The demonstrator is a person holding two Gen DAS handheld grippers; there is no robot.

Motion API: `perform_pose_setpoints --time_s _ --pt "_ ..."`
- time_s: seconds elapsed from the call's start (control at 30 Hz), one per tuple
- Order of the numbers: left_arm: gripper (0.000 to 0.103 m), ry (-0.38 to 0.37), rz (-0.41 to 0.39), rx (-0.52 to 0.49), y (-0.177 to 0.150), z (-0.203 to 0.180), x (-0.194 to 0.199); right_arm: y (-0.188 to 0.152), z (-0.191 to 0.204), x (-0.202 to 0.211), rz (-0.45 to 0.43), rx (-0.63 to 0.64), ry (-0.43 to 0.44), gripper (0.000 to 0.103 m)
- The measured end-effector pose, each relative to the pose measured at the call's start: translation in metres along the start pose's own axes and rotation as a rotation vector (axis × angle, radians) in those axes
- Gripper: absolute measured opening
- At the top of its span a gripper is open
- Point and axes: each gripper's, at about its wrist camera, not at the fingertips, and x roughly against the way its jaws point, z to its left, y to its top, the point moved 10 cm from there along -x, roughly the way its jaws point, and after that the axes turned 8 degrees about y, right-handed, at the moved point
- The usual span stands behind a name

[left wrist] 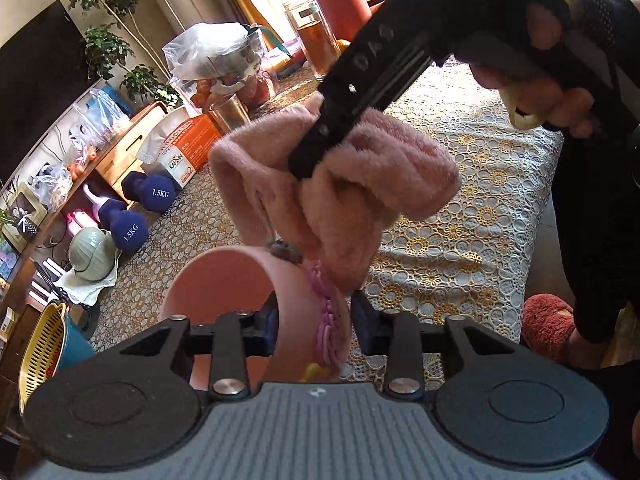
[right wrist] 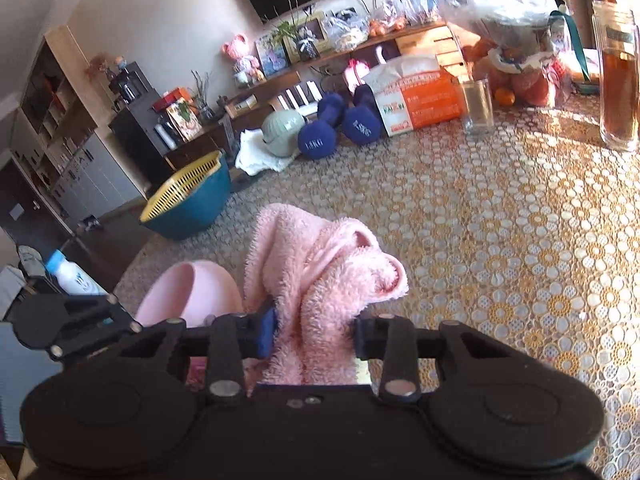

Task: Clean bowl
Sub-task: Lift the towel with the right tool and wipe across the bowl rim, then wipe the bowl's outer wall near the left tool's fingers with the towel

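Note:
A pink bowl (left wrist: 224, 280) is tilted on its side above the lace tablecloth, its wall clamped between the fingers of my left gripper (left wrist: 314, 320), which is shut on it. A fluffy pink towel (left wrist: 340, 184) hangs bunched just above the bowl's rim, held by my right gripper (left wrist: 312, 152) coming down from the upper right. In the right wrist view the right gripper (right wrist: 314, 328) is shut on the towel (right wrist: 320, 280), and the bowl (right wrist: 188, 292) shows at lower left beside the left gripper's body.
On the table's far side stand a glass (right wrist: 476, 108), a tall jar of brown liquid (right wrist: 618, 72), an orange box (right wrist: 416, 100), two blue dumbbells (right wrist: 340, 124), a bagged pot and a yellow-and-teal colander (right wrist: 188, 204). A hand (left wrist: 552, 92) grips the right tool.

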Motion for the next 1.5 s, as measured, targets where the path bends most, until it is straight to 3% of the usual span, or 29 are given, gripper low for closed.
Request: perform_pose_setpoints --time_s 0.13,0.23,0.3,0.4,0.63,0.73,0.9,1.0,1.13,1.27,1.4,1.5 --pt "0.03 -0.02 0.003 0.015 0.001 -0.003 -0.001 0.019 0.028 0.012 -0.035 0.036 0.107 0.035" --pt "0.029 -0.013 0.002 0.005 0.001 -0.006 -0.001 0.016 0.054 0.003 0.006 0.107 0.177 0.035" --pt "0.029 -0.009 0.004 0.015 0.001 -0.005 -0.001 0.01 0.062 -0.007 0.023 0.178 0.145 0.036" --pt "0.022 -0.011 0.002 0.035 0.001 -0.002 0.0 0.014 0.056 -0.015 0.03 0.15 0.13 0.036" --pt "0.021 -0.028 0.0 0.105 0.002 0.0 0.003 0.011 0.02 -0.023 0.055 0.173 -0.047 0.034" --pt "0.021 -0.051 -0.008 0.166 0.004 0.003 0.009 0.015 0.001 -0.003 0.004 0.093 -0.032 0.034" --pt "0.021 -0.094 -0.027 0.278 0.012 0.004 0.016 0.003 -0.01 0.028 -0.015 0.116 -0.051 0.034" --pt "0.021 -0.122 -0.044 0.326 0.02 -0.002 0.019 -0.007 0.002 0.041 -0.019 0.112 0.042 0.034" --pt "0.021 -0.126 -0.042 0.324 0.028 -0.015 0.019 -0.024 0.019 0.032 0.018 0.131 0.091 0.034" --pt "0.02 -0.126 -0.04 0.366 0.026 -0.017 0.019 -0.026 0.01 0.024 0.019 0.112 0.069 0.034" --pt "0.02 -0.134 -0.049 0.403 0.027 -0.017 0.024 -0.04 -0.011 0.012 0.072 0.129 -0.018 0.034" --pt "0.02 -0.146 -0.057 0.439 0.028 -0.011 0.029 -0.041 -0.022 0.022 0.046 0.094 -0.023 0.034"
